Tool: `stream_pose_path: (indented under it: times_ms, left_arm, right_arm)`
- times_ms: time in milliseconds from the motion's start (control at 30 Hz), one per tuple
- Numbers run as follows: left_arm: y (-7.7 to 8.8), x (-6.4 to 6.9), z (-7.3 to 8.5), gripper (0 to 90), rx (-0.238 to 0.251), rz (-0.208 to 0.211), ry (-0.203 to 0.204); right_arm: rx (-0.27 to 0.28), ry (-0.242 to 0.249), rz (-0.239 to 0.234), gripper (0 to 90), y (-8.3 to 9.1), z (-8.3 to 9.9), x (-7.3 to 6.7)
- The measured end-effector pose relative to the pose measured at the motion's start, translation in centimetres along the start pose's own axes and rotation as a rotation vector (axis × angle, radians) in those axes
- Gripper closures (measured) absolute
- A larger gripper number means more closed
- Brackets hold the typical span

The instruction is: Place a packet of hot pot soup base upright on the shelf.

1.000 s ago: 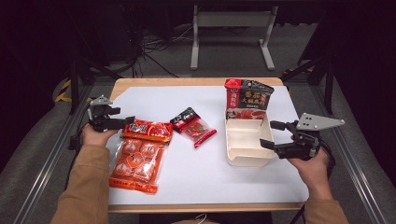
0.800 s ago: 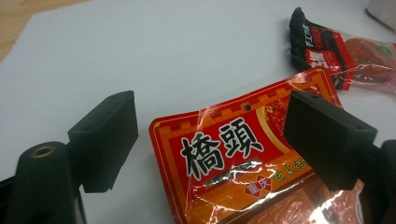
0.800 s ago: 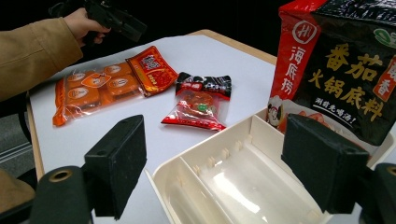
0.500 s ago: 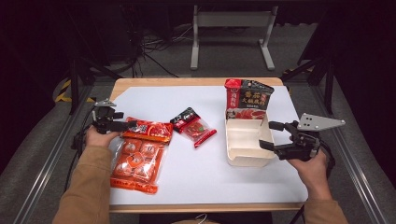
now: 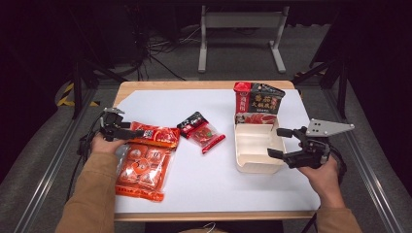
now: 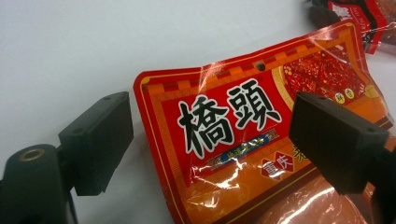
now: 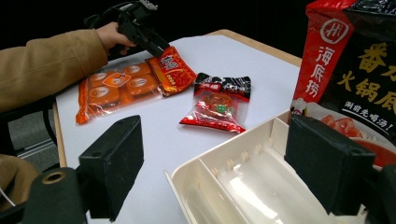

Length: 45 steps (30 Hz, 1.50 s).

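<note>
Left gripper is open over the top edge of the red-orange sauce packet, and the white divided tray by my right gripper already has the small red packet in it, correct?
Not quite. The white divided tray is empty, as the right gripper view shows; the small red packet lies on the table between tray and red-orange sauce packet. The left gripper is indeed open over that packet's top edge.

Glossy, crinkled plastic film on the red sauce packet (image 6: 243,140), catching highlights. Clear shiny wrap over the orange multipack (image 5: 143,167) and the small red sachet (image 7: 219,105). Smooth cream plastic for the divided tray (image 7: 243,186). Matt black fingers (image 6: 98,140). Matt white tabletop (image 5: 204,179), wood-edged.
</note>
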<state>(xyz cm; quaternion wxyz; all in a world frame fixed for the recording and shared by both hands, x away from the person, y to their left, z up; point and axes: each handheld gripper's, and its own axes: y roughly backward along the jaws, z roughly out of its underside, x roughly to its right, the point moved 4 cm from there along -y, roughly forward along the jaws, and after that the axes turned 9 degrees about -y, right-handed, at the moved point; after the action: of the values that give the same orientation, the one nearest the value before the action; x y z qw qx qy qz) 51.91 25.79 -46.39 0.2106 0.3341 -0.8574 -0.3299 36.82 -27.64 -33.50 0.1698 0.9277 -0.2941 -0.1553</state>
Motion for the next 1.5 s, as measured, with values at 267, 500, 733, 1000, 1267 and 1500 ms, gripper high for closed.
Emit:
stream_pose_path:
  times_ms: [267, 500, 733, 1000, 1267, 1500]
  left_arm:
    - [-0.4, 0.3, 0.1, 21.2, -0.025, 0.036, 0.010]
    - [0.0, 0.3, 0.2, 34.7, 0.009, 0.111, 0.036]
    - [-0.4, 0.3, 0.7, 52.4, -0.062, 0.056, 0.052]
    - [-0.4, 0.3, 0.9, 70.9, -0.086, -0.029, 0.039]
    - [-0.2, 0.0, 1.0, 88.8, -0.089, -0.046, 0.040]
    - [0.5, 0.1, 0.8, 90.0, -0.062, -0.049, 0.036]
  right_arm:
    - [-0.022, -0.006, -0.039, 19.3, -0.5, 0.2, -0.1]
    - [-0.031, 0.004, -0.058, 19.3, -0.7, 0.2, -0.4]
    - [-0.036, 0.012, -0.065, 19.3, -0.9, 0.2, -0.5]
    - [-0.047, 0.025, -0.052, 21.7, -1.2, 0.3, -0.6]
    - [-0.044, 0.026, -0.018, 34.4, -1.1, 0.4, -0.6]
    - [-0.004, -0.059, -0.029, 16.4, -1.2, 0.4, 0.0]
